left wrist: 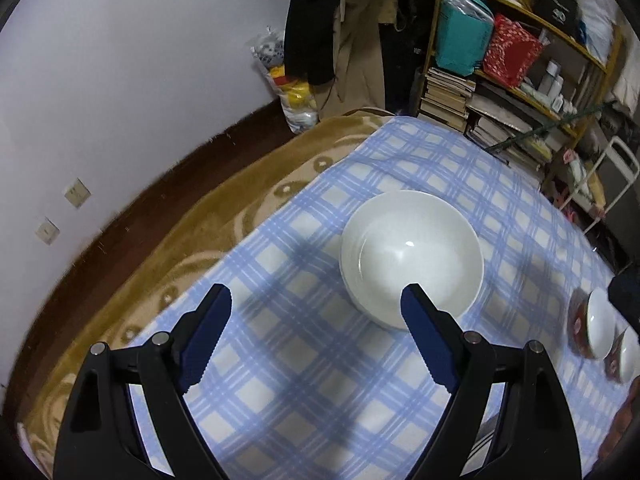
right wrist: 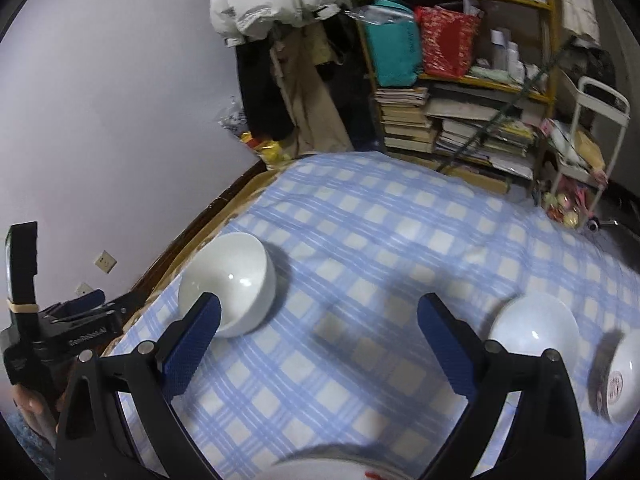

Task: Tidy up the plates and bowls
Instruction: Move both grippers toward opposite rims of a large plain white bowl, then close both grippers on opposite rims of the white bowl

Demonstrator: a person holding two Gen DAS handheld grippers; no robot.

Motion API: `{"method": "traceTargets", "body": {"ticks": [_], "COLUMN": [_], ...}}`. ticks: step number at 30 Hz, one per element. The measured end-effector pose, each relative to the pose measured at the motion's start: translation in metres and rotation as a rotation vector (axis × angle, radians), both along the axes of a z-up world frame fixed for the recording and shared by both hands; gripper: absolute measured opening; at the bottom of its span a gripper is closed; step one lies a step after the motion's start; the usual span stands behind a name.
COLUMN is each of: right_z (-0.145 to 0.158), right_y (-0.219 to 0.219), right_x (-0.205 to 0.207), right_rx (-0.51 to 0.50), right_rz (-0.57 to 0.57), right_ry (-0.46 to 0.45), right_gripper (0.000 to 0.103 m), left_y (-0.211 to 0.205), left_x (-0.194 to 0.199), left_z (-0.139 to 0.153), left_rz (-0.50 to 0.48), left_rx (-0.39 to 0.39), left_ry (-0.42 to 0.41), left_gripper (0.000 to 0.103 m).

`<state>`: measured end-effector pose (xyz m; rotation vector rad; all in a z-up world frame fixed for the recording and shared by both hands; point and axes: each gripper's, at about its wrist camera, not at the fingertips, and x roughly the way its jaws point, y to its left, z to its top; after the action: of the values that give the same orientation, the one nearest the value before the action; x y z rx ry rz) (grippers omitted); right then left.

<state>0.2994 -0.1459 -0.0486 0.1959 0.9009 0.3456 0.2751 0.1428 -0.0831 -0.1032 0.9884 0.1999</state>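
L wrist view: left gripper jaws wide apart, nothing between them, only the checked cloth under the gap. White bowl stack sits ahead and to the right of the gap; right jaw tip overlaps its near rim in the picture, contact cannot tell, prob. above it. Stack = nested white bowls; outer rim plus at least one inner rim show at its left edge, exact no. cannot tell. Round, so no long axis to line up on. Far right of the jaws, well apart: 2 patterned bowls, tipped on edge, blurred. Cloth lies on a brown blanket; looks like a bed, not a worktop.

R wrist view: right gripper jaws also wide apart, empty, cloth below. White stack ahead-left of the left jaw, whose tip crosses the near rim in the picture. White bowl just beyond the right jaw, upright. Patterned bowl further right, tilted. Plate rim at the bottom edge, below the jaws, 1 seen. The other gripper shows at far left, beside the stack.

Judgement: left hand is nearer the stack; right hand is nearer the single white bowl. The coming grasp turns on shifting the gap sideways over a rim.
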Motion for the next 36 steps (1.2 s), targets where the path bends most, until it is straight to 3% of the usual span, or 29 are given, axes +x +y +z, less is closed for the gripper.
{"method": "traceTargets", "body": {"ticks": [2,14,18,22,23,26,31,33,36], "right_z": [-0.003,-0.052,-0.07,-0.082,-0.084,-0.091,-0.107,-0.116,-0.123], "right_y": [0.008,0.052,0.066,0.075,0.076,0.081,0.086,0.086,0.091], "right_x": [0.008,0.056,0.066,0.073,0.075,0.082,0.093,0.096,0.095], "right_rx": [-0.001,0.062,0.042,0.027,0.023,0.027,0.088,0.101,0.103], "right_rz": [0.016,0.057,0.066,0.083,0.086,0.09,0.099,0.1,0.122], "right_ry": [0.005,0.161,0.198,0.232,0.239,0.257,0.341,0.385,0.423], "right_gripper": [0.103,0.097,0.094,0.085,0.085,0.083,0.061,0.037,0.027], "left_y": [0.002,0.006,0.011,0.002,0.001,0.003,-0.002,-0.003,-0.005], "left_x": [0.005,0.042,0.05,0.056,0.057,0.061,0.063,0.063,0.063], "left_z": [-0.006,-0.046,-0.062,-0.073,-0.076,-0.086,-0.09,-0.091,-0.092], "left_rz": [0.0,0.033,0.025,-0.022,-0.021,-0.017,-0.015,-0.013,-0.04], "left_rx": [-0.027,0.01,-0.044,-0.014,-0.017,-0.061,-0.056,-0.055,-0.08], "left_ry": [0.005,0.084,0.125,0.161,0.17,0.196,0.194,0.196,0.2], "left_gripper": [0.086,0.085,0.083,0.065,0.056,0.043,0.037,0.034,0.027]}}
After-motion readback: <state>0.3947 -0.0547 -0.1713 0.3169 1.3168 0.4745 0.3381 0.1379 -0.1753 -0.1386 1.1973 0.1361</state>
